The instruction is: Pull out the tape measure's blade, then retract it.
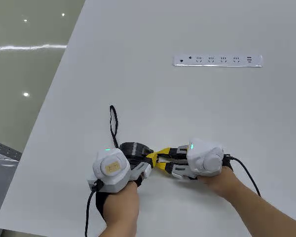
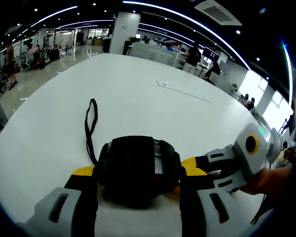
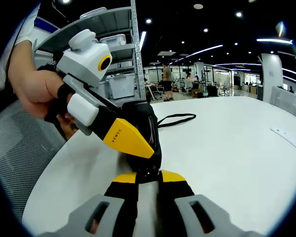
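Note:
A black tape measure (image 1: 133,149) lies on the white table (image 1: 153,89) with its black wrist strap (image 1: 113,123) trailing away from me. My left gripper (image 1: 140,157) is shut on the case, one yellow-tipped jaw on each side. In the left gripper view the case (image 2: 138,165) sits between those jaws. My right gripper (image 1: 160,158) comes in from the right, fingertips at the case's near corner. In the right gripper view its jaws (image 3: 149,177) stand almost together against the case's lower end (image 3: 147,148). No pulled-out blade is visible.
A white power strip (image 1: 217,60) lies flat at the far middle of the table. The table's left edge (image 1: 49,98) runs diagonally beside glossy floor. Metal shelving (image 3: 123,49) stands behind the left hand.

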`<action>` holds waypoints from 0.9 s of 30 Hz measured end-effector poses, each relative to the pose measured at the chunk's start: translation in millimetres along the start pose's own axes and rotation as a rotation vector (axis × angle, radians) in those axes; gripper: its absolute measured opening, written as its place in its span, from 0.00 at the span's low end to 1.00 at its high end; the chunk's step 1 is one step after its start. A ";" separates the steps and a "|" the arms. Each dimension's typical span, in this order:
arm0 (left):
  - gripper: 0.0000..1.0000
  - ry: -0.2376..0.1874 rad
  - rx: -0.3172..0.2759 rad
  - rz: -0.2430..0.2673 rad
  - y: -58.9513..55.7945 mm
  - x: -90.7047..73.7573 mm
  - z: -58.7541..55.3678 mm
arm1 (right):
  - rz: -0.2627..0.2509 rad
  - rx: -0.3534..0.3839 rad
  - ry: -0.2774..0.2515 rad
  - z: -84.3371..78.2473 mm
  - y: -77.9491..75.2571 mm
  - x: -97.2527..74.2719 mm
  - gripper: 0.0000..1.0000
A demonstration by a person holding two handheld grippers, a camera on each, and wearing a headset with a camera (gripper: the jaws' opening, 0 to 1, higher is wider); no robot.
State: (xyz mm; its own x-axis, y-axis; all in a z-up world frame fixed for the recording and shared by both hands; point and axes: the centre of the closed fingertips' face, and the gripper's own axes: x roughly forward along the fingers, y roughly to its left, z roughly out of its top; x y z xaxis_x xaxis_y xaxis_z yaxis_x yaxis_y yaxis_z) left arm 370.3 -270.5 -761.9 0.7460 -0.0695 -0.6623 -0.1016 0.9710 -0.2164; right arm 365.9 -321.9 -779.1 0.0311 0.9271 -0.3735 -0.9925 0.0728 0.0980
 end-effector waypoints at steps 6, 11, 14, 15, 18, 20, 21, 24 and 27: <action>0.65 0.003 0.044 -0.032 -1.8 0.6 1.3 | 0.006 0.011 -0.002 0.4 0.6 -1.5 0.19; 0.65 -0.004 0.059 -0.067 -1.7 -1.0 2.0 | 0.014 0.014 0.002 0.8 3.4 -2.8 0.21; 0.64 -0.008 0.068 -0.085 -2.3 -1.7 1.8 | 0.015 0.016 0.003 0.6 4.7 -2.8 0.22; 0.64 -0.008 0.074 -0.090 -2.5 -1.7 1.8 | 0.015 0.017 0.004 0.6 4.9 -3.1 0.23; 0.63 -0.009 0.085 -0.107 -2.9 -2.6 1.4 | 0.015 0.028 0.008 0.2 4.7 -3.5 0.22; 0.62 -0.009 0.094 -0.115 -3.4 -3.2 1.2 | 0.009 0.034 0.008 -0.5 3.2 -4.1 0.22; 0.62 -0.006 0.112 -0.118 -2.8 -3.5 0.5 | 0.007 0.036 0.010 -0.9 3.0 -4.3 0.23; 0.61 -0.005 0.125 -0.127 -2.2 -4.3 -0.3 | 0.006 0.043 0.011 -1.1 4.4 -5.5 0.23; 0.62 -0.014 0.122 -0.142 -1.9 -5.4 1.4 | 0.000 0.053 0.014 -2.1 3.9 -7.5 0.24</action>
State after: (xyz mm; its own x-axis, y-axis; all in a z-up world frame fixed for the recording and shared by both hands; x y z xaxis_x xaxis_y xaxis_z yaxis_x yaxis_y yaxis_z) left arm 367.4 -271.7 -756.8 0.7564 -0.2056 -0.6209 0.0856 0.9723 -0.2177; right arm 361.5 -329.3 -777.9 0.0287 0.9219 -0.3863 -0.9849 0.0922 0.1468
